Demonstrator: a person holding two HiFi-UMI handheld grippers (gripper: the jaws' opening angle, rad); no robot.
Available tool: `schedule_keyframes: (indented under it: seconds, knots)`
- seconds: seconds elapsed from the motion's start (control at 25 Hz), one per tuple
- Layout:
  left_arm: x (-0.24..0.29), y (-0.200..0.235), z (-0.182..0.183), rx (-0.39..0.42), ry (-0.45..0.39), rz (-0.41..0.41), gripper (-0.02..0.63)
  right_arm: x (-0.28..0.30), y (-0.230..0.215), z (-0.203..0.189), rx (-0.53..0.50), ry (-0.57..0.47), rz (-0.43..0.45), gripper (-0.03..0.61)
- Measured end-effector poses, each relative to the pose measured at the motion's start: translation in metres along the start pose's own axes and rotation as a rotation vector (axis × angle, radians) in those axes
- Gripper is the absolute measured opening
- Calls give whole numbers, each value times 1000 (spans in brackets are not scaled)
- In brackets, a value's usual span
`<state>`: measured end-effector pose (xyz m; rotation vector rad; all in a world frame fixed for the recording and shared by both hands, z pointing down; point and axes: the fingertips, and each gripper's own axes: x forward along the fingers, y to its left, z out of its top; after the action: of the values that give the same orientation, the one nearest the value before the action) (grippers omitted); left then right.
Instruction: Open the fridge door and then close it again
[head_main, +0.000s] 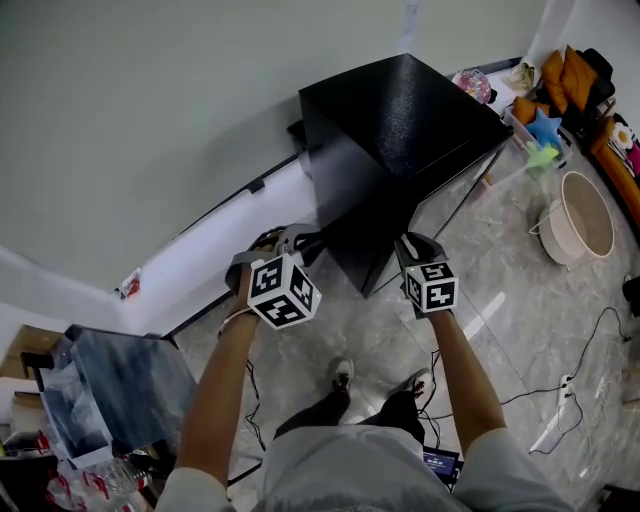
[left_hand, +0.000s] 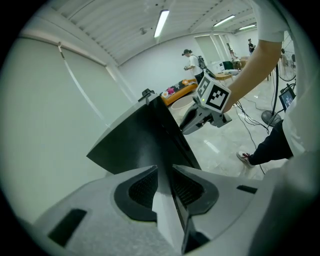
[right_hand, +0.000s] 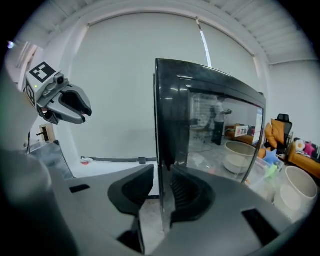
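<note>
A small black fridge (head_main: 400, 110) with a glass door stands on the tiled floor against the wall. In the head view both grippers meet at its near front corner. My left gripper (head_main: 292, 240) comes from the left side and is shut on the vertical corner edge (left_hand: 167, 145), which runs between its pads (left_hand: 145, 187). My right gripper (head_main: 412, 248) comes from the front, its jaws (right_hand: 161, 172) shut on the door's black side edge (right_hand: 162, 125). The right gripper (left_hand: 192, 122) also shows in the left gripper view, and the left gripper (right_hand: 80, 106) in the right gripper view.
A beige basin (head_main: 585, 215) and bright toys in bins (head_main: 545, 130) lie right of the fridge. Cables (head_main: 570, 390) trail over the floor at the right. A clear box of bags (head_main: 110, 390) stands at the lower left. A person (left_hand: 191, 62) stands far off.
</note>
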<state>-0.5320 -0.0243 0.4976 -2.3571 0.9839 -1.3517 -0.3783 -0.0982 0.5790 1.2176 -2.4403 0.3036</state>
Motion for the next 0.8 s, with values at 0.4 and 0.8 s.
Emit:
schedule_keyframes:
  seconds: [0.4, 0.8]
  knots:
    - [11, -3, 34, -64, -67, -11, 83, -39, -8, 17, -16, -42, -20, 95]
    - [18, 42, 139, -263, -271, 137, 11, -147, -91, 115, -192, -221, -166, 5]
